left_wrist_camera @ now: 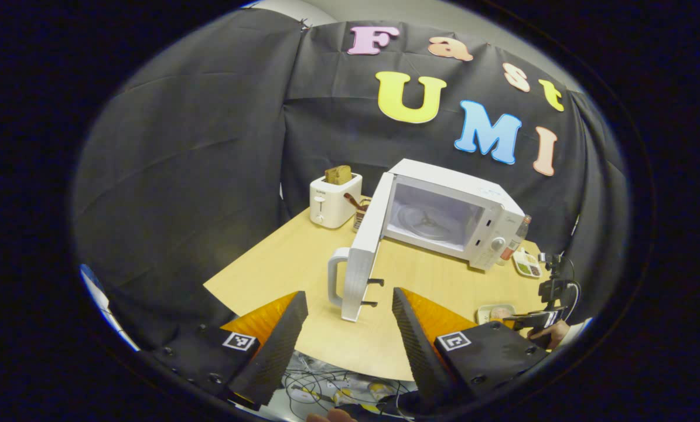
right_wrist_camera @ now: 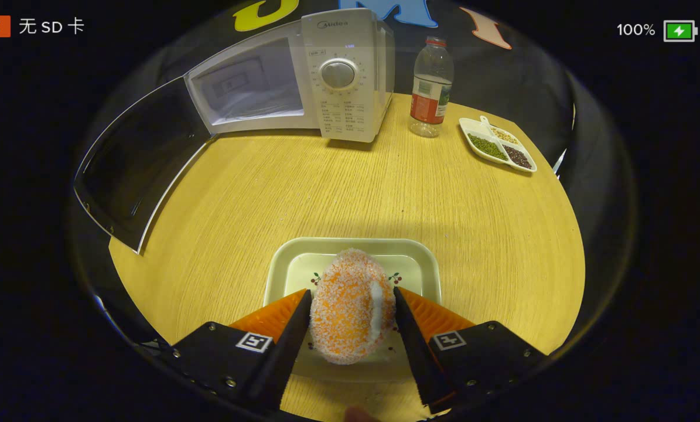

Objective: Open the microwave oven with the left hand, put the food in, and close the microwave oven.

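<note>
Your right gripper (right_wrist_camera: 352, 313) clenches the sugared pastry (right_wrist_camera: 352, 305) over its tray (right_wrist_camera: 285, 264). Your left gripper (left_wrist_camera: 350, 322) is released, facing the microwave's (left_wrist_camera: 455, 217) open door (left_wrist_camera: 364, 252). Excess squeeze may crush the pastry; a wide swing may strike the door.

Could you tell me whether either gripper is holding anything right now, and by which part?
The right gripper clamps the sugared orange pastry by its two sides, above the tray. The left gripper holds nothing.
</note>
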### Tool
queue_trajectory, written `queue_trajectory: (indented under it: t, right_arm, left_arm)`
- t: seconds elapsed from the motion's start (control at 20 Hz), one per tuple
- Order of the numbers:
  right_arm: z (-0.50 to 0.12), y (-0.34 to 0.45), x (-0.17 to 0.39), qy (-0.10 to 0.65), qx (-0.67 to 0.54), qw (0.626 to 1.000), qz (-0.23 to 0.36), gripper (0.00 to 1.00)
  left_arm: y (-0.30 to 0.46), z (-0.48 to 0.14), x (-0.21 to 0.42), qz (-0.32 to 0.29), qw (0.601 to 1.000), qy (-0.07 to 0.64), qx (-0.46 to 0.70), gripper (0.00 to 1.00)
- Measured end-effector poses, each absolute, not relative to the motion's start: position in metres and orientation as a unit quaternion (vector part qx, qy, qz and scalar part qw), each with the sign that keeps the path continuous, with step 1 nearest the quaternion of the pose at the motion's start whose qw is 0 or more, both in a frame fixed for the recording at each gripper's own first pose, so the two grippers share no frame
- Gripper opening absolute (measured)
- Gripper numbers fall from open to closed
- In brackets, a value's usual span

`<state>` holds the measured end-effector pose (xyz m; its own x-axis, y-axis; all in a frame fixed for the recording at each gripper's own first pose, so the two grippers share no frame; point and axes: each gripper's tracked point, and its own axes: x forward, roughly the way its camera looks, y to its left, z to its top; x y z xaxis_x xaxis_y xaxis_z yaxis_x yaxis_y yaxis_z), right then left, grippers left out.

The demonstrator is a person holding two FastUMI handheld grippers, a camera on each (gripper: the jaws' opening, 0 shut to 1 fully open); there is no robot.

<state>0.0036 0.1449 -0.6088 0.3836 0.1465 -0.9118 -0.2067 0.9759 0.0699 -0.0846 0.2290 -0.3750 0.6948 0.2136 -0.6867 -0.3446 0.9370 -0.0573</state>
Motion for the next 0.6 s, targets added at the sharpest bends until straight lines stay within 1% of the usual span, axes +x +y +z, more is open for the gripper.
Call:
queue_trajectory:
  t: [0.1, 0.15, 0.2, 0.25, 0.3, 0.4, 0.45, 0.5, 0.6]
  right_arm:
    - [-0.608, 0.150, 0.004, 0.548, -0.016, 0.827, 0.122, 0.73]
    - [-0.608, 0.151, 0.003, 0.554, -0.012, 0.822, 0.131, 0.74]
    - [-0.608, 0.150, 0.003, 0.553, -0.010, 0.823, 0.133, 0.73]
    - [-0.608, 0.148, 0.003, 0.553, -0.011, 0.823, 0.133, 0.65]
    - [-0.607, 0.148, 0.001, 0.554, -0.012, 0.821, 0.138, 0.66]
    - [-0.605, 0.148, -0.001, 0.553, -0.014, 0.822, 0.139, 0.66]
    - [-0.601, 0.150, -0.002, 0.553, -0.010, 0.822, 0.137, 0.65]
    - [-0.595, 0.152, 0.000, 0.549, -0.005, 0.825, 0.133, 0.65]
    - [-0.581, 0.159, 0.002, 0.539, -0.002, 0.833, 0.126, 0.65]
  left_arm:
    - [0.217, -0.375, -0.092, 0.166, 0.910, 0.367, -0.097, 0.93]
    - [0.211, -0.374, -0.094, 0.168, 0.910, 0.367, -0.099, 0.97]
    - [0.206, -0.372, -0.094, 0.169, 0.910, 0.366, -0.096, 0.93]
    - [0.204, -0.371, -0.097, 0.168, 0.910, 0.367, -0.091, 0.95]
    - [0.203, -0.366, -0.099, 0.167, 0.912, 0.364, -0.086, 0.96]
    - [0.205, -0.353, -0.105, 0.169, 0.917, 0.352, -0.084, 0.96]
    - [0.207, -0.349, -0.112, 0.171, 0.919, 0.346, -0.086, 0.93]
    - [0.210, -0.343, -0.119, 0.174, 0.921, 0.338, -0.089, 0.96]
    - [0.219, -0.331, -0.140, 0.176, 0.925, 0.324, -0.091, 0.96]
